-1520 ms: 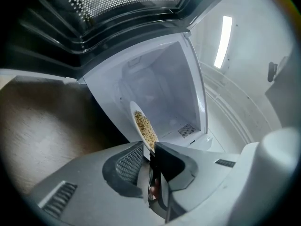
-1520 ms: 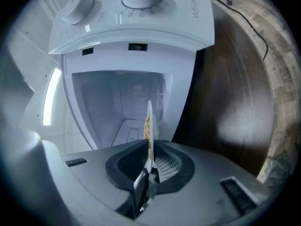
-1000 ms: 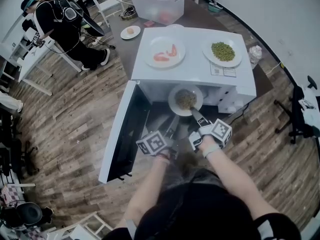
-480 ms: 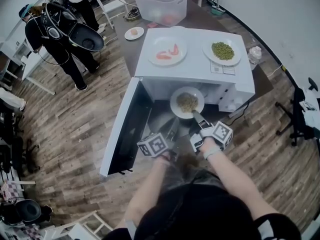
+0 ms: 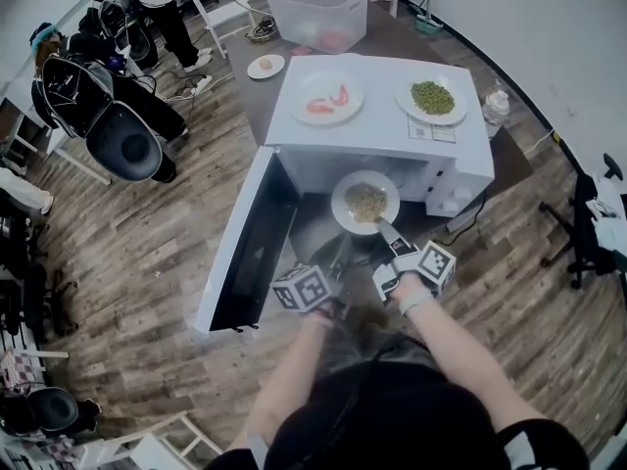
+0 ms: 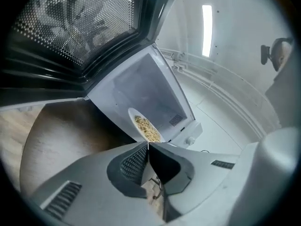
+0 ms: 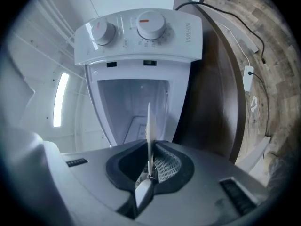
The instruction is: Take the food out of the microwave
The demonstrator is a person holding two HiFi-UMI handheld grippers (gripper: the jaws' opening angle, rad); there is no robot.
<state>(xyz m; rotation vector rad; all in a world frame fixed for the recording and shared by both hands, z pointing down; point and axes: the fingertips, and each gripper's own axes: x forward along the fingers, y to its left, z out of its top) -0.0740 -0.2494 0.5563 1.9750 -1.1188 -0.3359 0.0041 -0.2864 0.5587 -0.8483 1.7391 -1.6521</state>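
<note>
At the open front of the white box-shaped microwave oven (image 5: 377,150), the right gripper (image 5: 382,231) grips the near rim of a round white plate of pale yellow grainy food (image 5: 364,202). The plate sits at the mouth of the oven cavity, just below the front edge of the oven's top. Right gripper view: both jaws are clamped on the plate, which appears edge-on as a thin white line between the pads. The cavity lies behind it, and two round white knobs (image 7: 150,25) sit on the control panel.

The left gripper (image 5: 338,262) is just left of the right gripper and slightly nearer. Left gripper view: its jaws are pressed fully together with nothing between them, and the plate lies beyond their tips, apart from them.

The white oven door with a dark mesh window (image 5: 250,248) stands swung open to the left. Two more dishes rest on the oven's flat top, well apart. These are a white plate of pink-red shrimp-like pieces (image 5: 327,99) on the left and a white plate of green peas (image 5: 431,99) on the right.

The oven stands on a dark brown table (image 5: 392,29). At the table's far end are a clear plastic bin (image 5: 318,8) and a small white saucer (image 5: 265,66). A wood-plank floor (image 5: 147,253) surrounds the table.
</note>
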